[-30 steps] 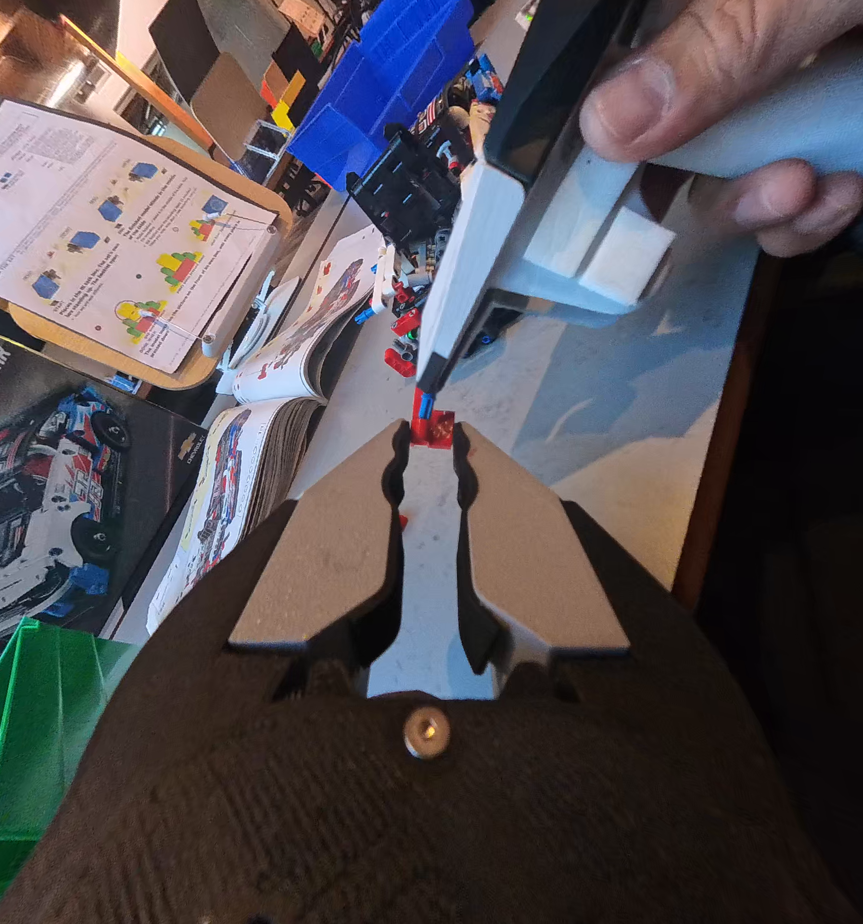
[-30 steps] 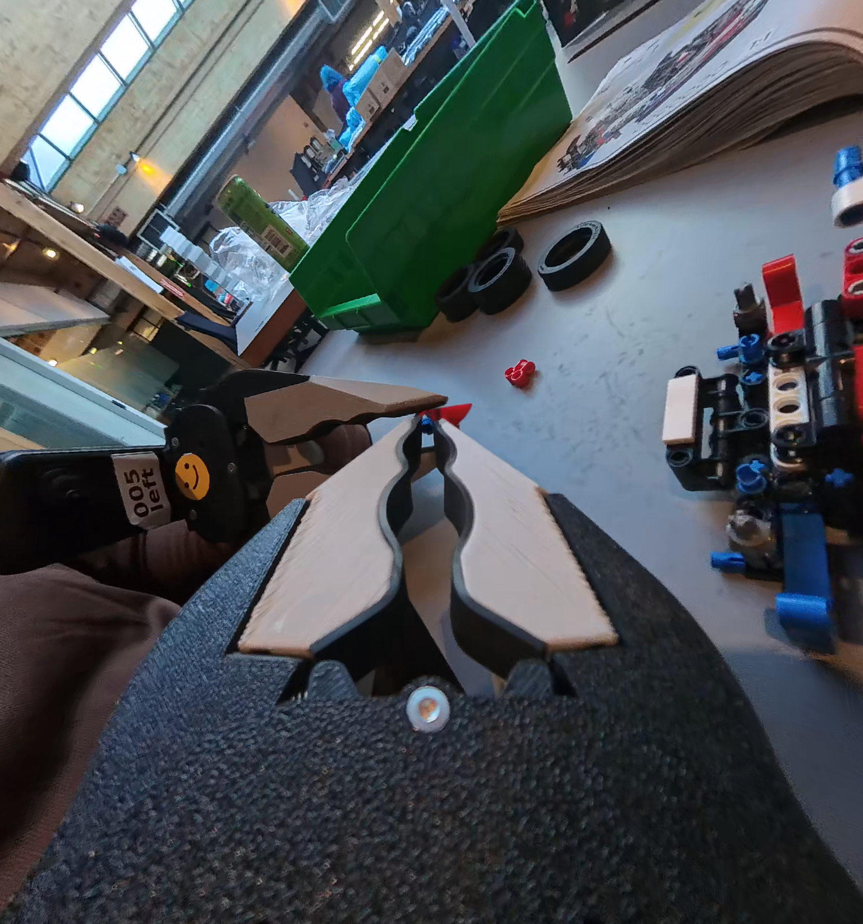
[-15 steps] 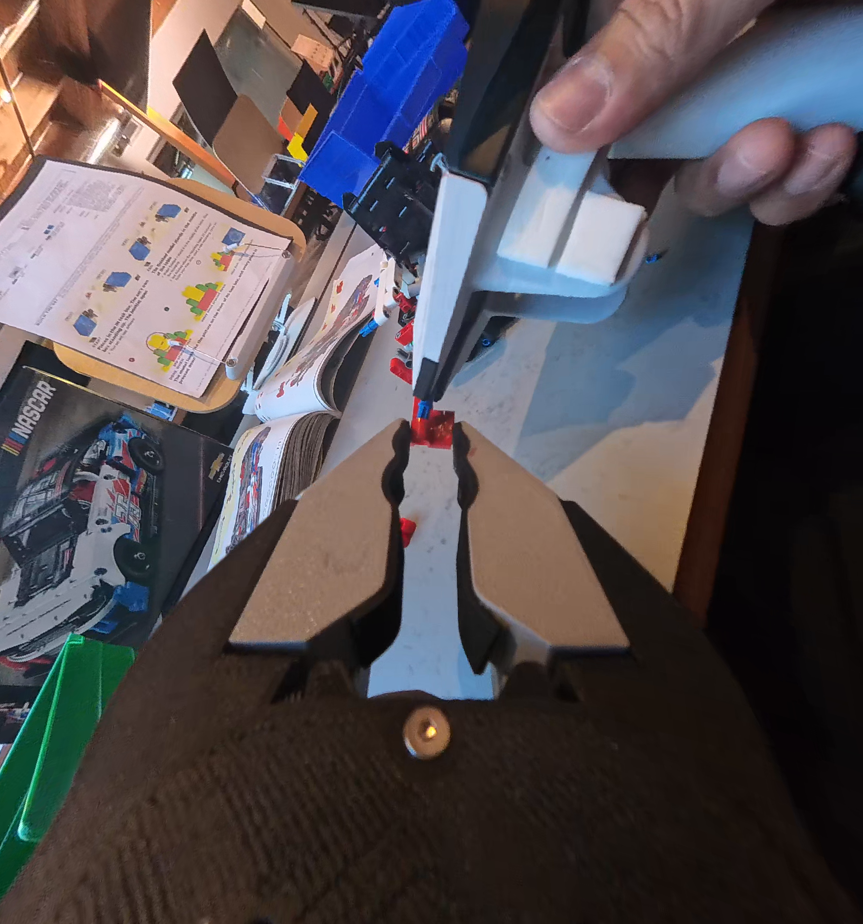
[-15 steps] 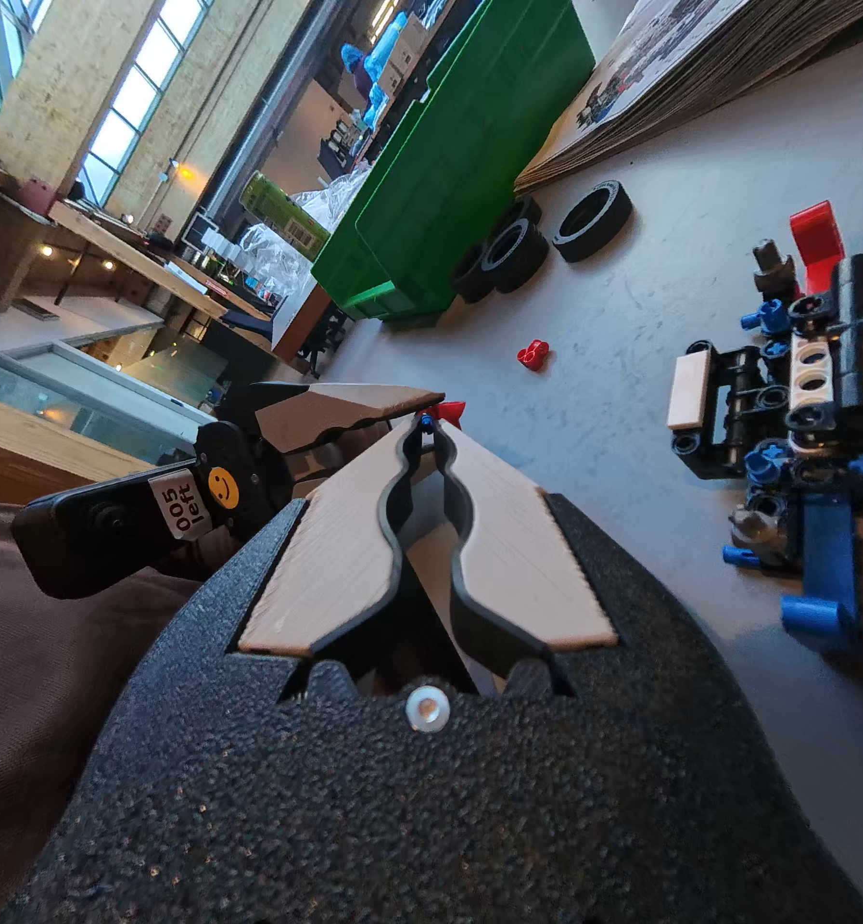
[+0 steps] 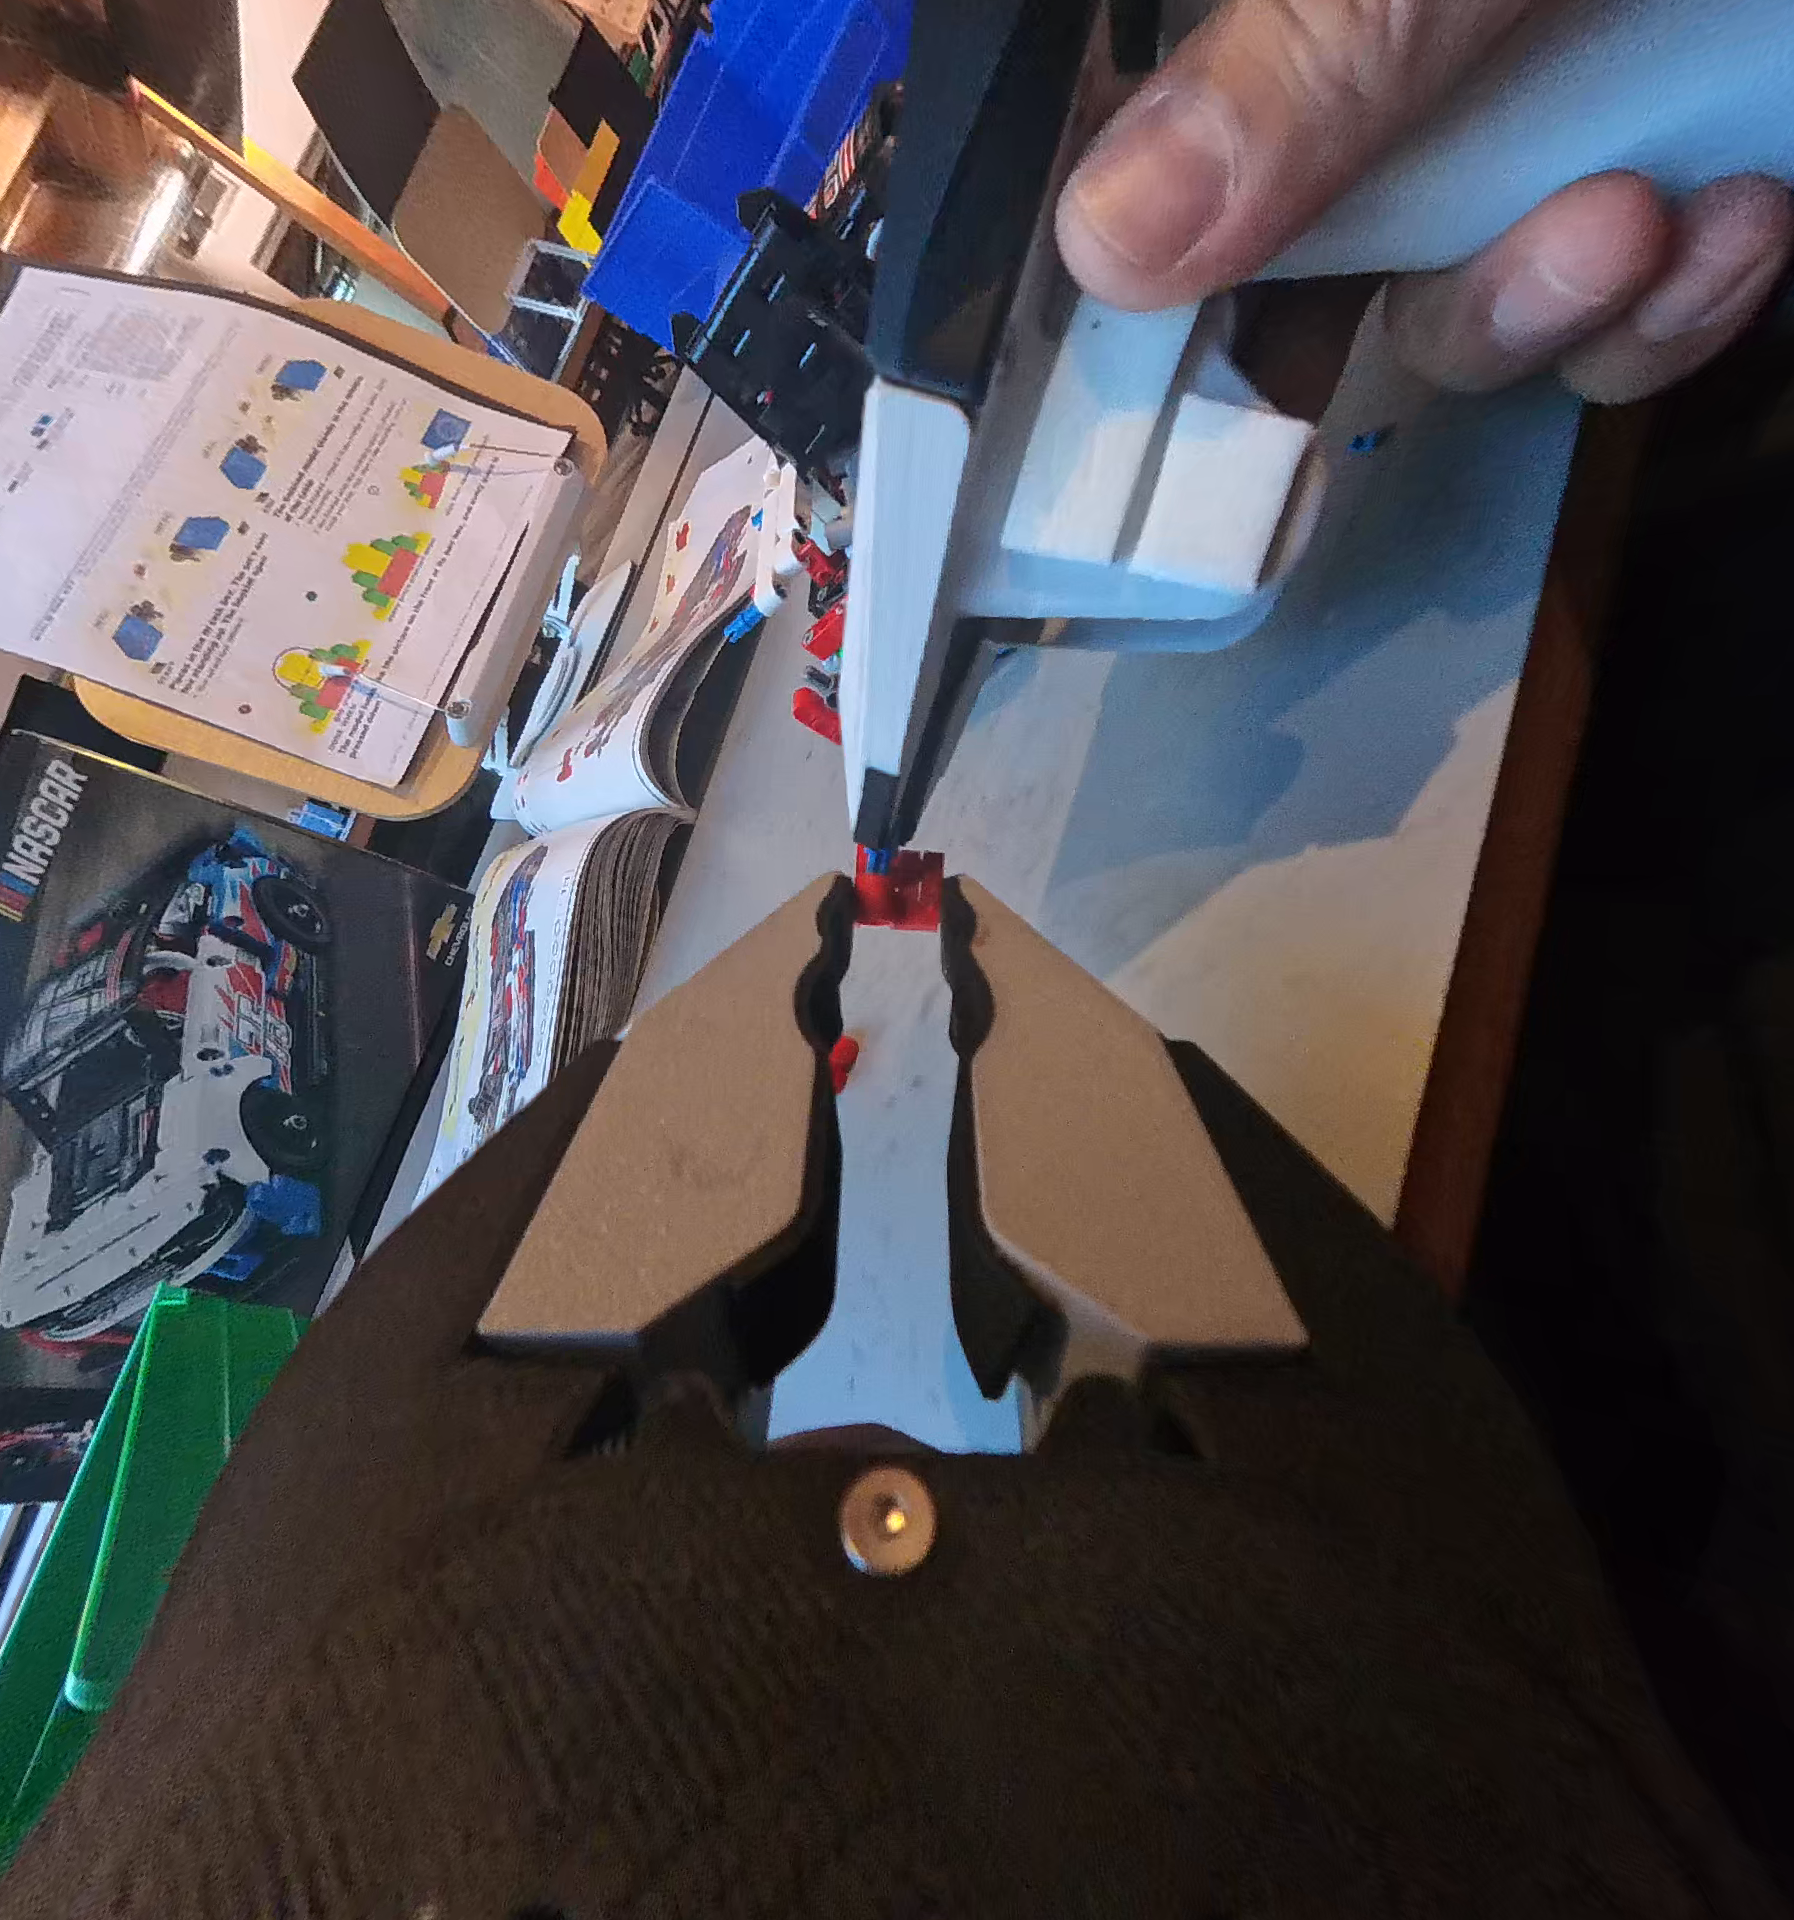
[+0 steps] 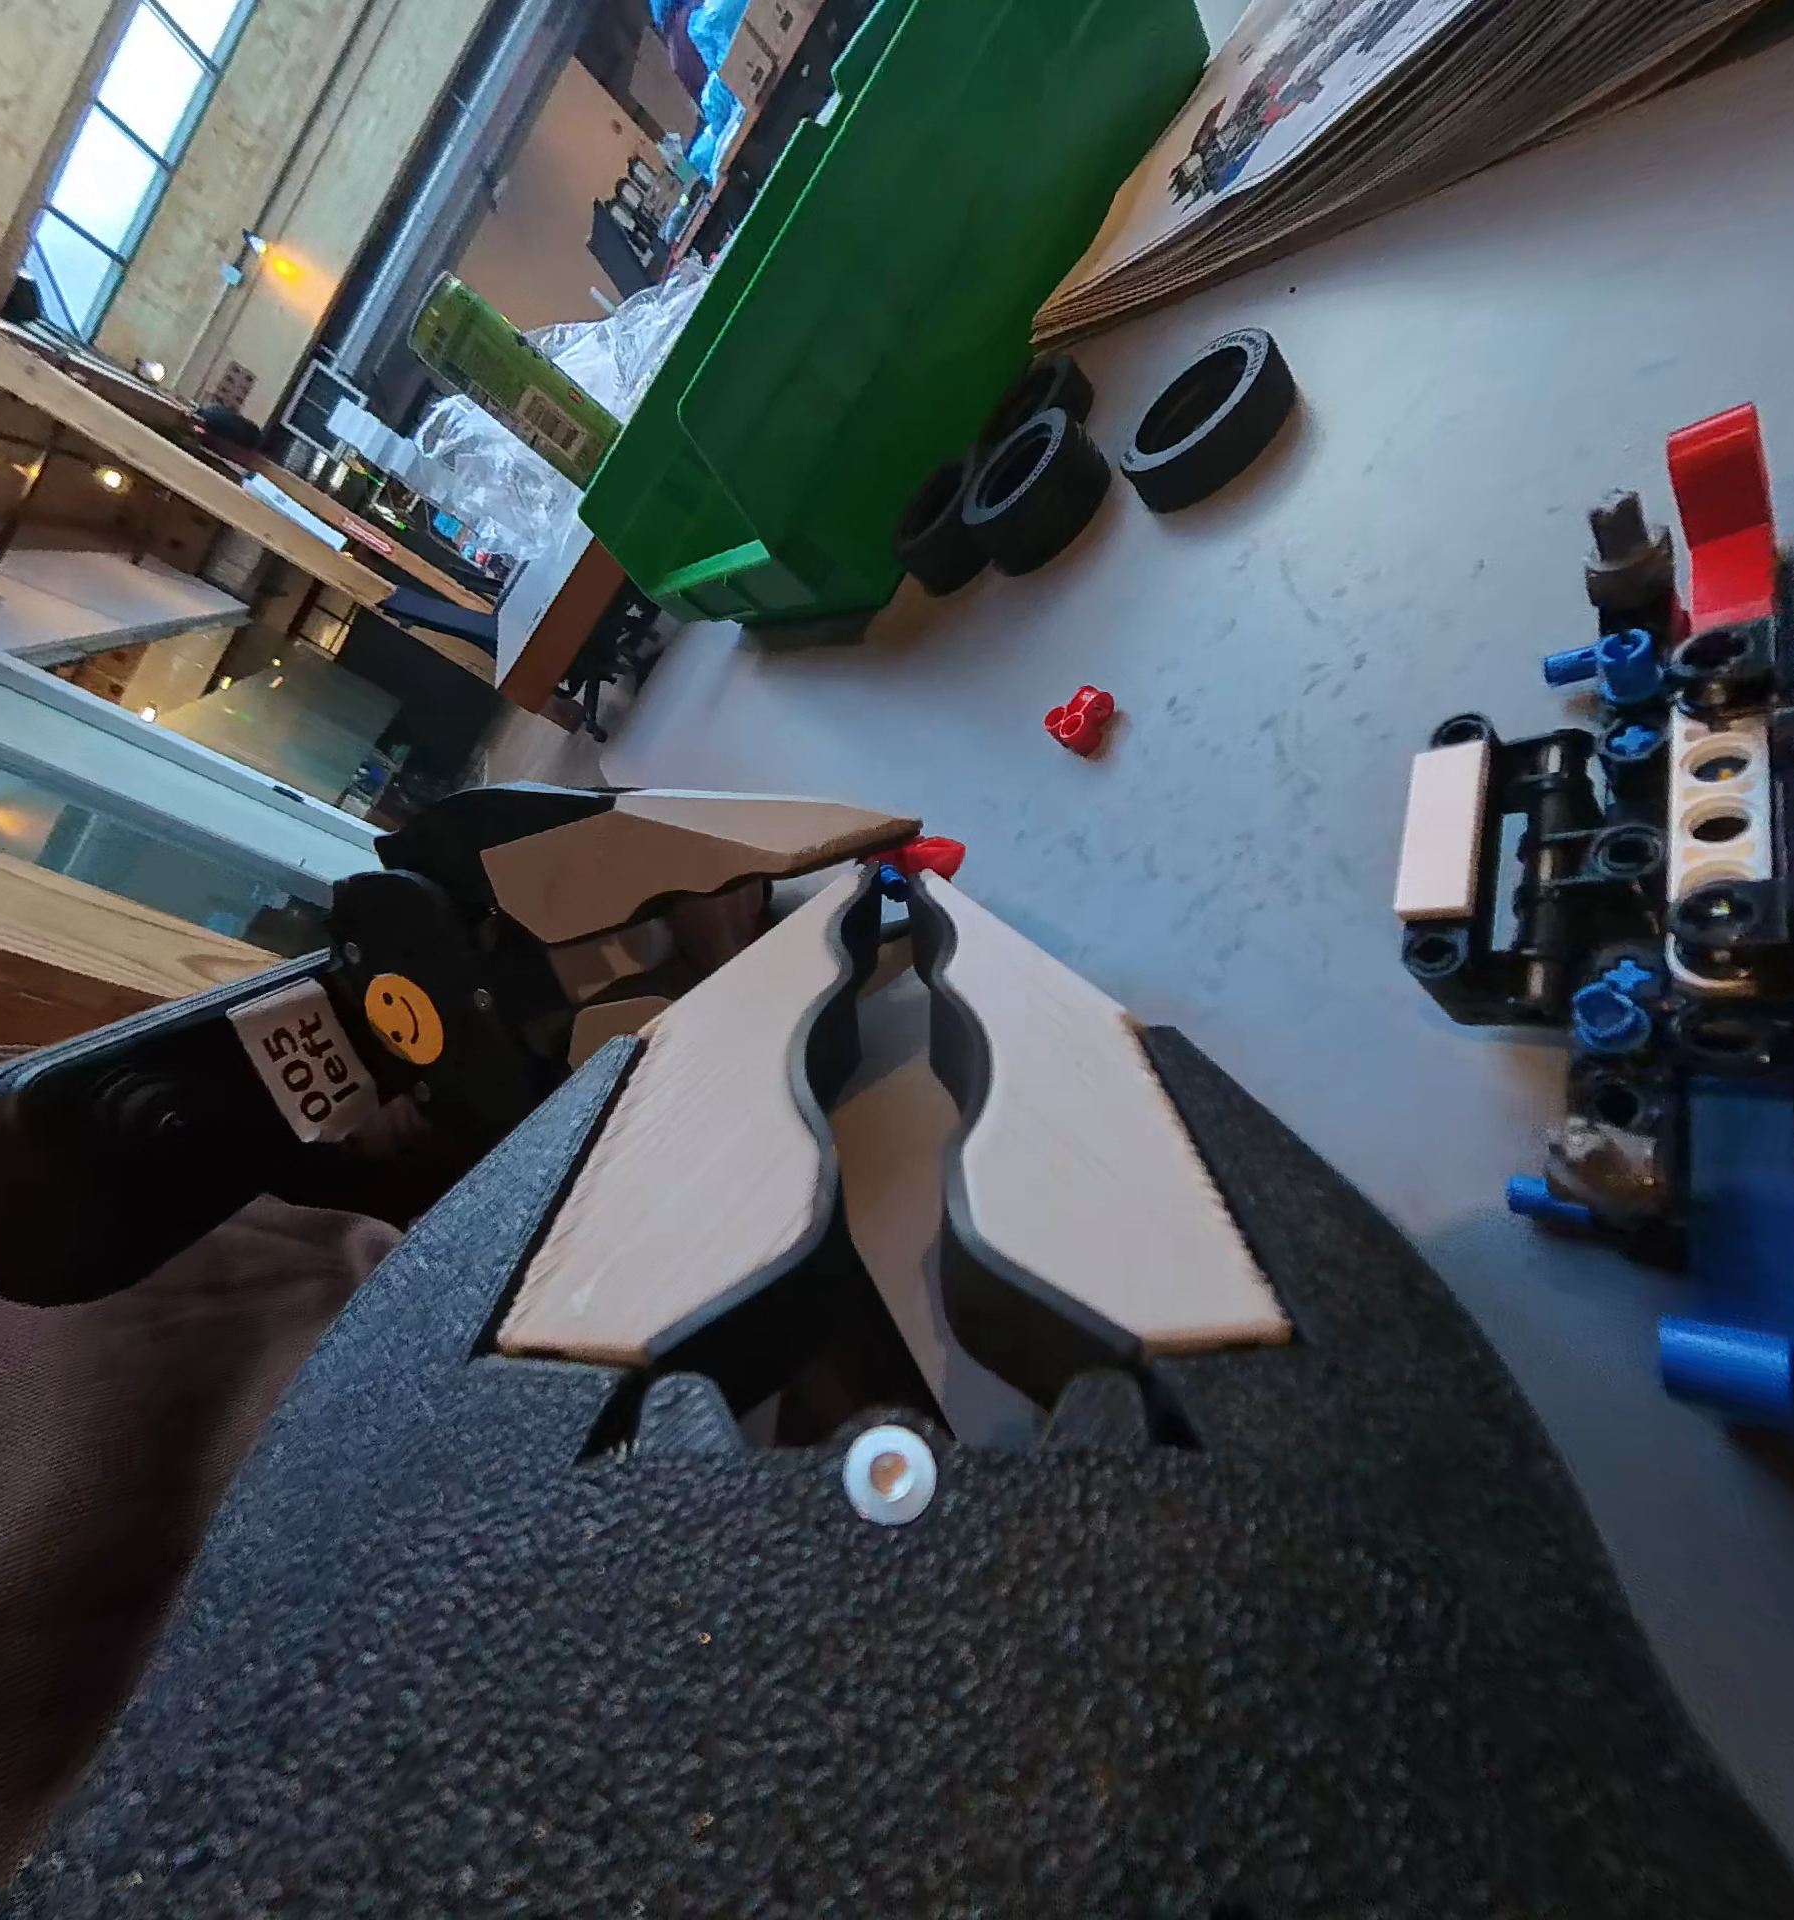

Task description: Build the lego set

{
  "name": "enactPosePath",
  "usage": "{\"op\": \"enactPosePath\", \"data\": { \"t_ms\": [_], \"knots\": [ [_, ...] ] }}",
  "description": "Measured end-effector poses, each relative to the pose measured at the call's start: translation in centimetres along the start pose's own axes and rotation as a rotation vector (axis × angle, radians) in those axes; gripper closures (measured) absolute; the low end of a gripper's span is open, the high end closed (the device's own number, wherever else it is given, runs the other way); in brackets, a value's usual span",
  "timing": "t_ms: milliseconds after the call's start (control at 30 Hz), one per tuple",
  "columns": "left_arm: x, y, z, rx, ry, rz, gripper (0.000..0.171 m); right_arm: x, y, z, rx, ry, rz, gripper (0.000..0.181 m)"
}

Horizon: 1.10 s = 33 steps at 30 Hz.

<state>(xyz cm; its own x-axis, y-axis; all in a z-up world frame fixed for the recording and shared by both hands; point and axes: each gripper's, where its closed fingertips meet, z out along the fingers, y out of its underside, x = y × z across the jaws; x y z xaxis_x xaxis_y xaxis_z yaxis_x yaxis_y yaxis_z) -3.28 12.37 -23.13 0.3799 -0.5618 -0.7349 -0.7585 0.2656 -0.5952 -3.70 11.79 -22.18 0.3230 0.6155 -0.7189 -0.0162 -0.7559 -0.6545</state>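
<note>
Left wrist view: the left tool point(image 5: 898, 896) is clenched on a small red piece point(image 5: 901, 888) at its very tips, held above the table point(image 5: 1236, 904). Directly ahead, the right tool point(image 5: 877, 826) meets it tip to tip, bringing a blue pin point(image 5: 875, 858) against the piece.

Right wrist view: the right tool point(image 6: 893, 883) grips the blue pin point(image 6: 890, 881), its long axis apparently along the fingers. The red piece point(image 6: 929, 856) sits just beyond, pinched by the left tool point(image 6: 908, 836) entering crosswise. The pin likely goes straight ahead into it.

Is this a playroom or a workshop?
Probably a shared workshop or lab: long wooden workbenches under tall windows, blue storage bins, and a table strewn with Lego parts.
</note>
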Motion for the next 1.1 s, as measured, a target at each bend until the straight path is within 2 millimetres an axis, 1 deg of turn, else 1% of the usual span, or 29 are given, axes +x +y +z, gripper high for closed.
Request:
{"op": "enactPosePath", "data": {
  "t_ms": [167, 267, 333, 400, 467, 700, 767, 900, 967, 1033, 1100],
  "knots": [
    [0.2, 0.2, 0.0, -0.014, -0.001, 0.017, 0.159, 0.2, 0.0, 0.2, -0.015, -0.006, 0.023, 0.177],
    [0.3, 0.4, 0.2, -0.029, 0.0, 0.024, 0.158, 0.5, 0.1, 0.3, -0.033, 0.066, -0.073, 0.176],
    [0.3, 0.5, 0.5, -0.038, 0.018, -0.005, 0.158, 0.7, -0.1, 0.2, -0.03, 0.134, -0.162, 0.175],
    [0.2, 0.4, 0.6, -0.043, 0.029, -0.038, 0.158, 0.7, -0.3, 0.2, -0.023, 0.169, -0.23, 0.168],
    [0.2, 0.5, 0.7, -0.05, 0.043, -0.056, 0.158, 0.8, -0.2, 0.3, -0.038, 0.203, -0.284, 0.167],
    [-0.3, 0.6, 0.6, -0.048, 0.081, -0.163, 0.158, 1.1, -0.4, -0.3, -0.029, 0.266, -0.374, 0.162],
    [-0.4, 0.7, 0.6, -0.046, 0.088, -0.186, 0.158, 0.8, -0.6, -0.4, -0.02, 0.274, -0.414, 0.162],
    [-0.4, 0.6, 0.5, -0.038, 0.095, -0.185, 0.158, 0.3, -0.6, -0.2, -0.041, 0.307, -0.534, 0.162],
    [-0.3, 0.5, 0.5, -0.033, 0.093, -0.172, 0.158, 0.1, -0.5, 0.1, -0.052, 0.297, -0.552, 0.162],
    [-0.2, 0.5, 0.5, -0.035, 0.093, -0.162, 0.158, -0.2, 0.0, 0.6, -0.076, 0.259, -0.544, 0.161],
    [-0.2, 0.6, 0.5, -0.042, 0.087, -0.156, 0.158, -0.2, 0.0, 0.7, -0.079, 0.245, -0.531, 0.16]
  ]
}}
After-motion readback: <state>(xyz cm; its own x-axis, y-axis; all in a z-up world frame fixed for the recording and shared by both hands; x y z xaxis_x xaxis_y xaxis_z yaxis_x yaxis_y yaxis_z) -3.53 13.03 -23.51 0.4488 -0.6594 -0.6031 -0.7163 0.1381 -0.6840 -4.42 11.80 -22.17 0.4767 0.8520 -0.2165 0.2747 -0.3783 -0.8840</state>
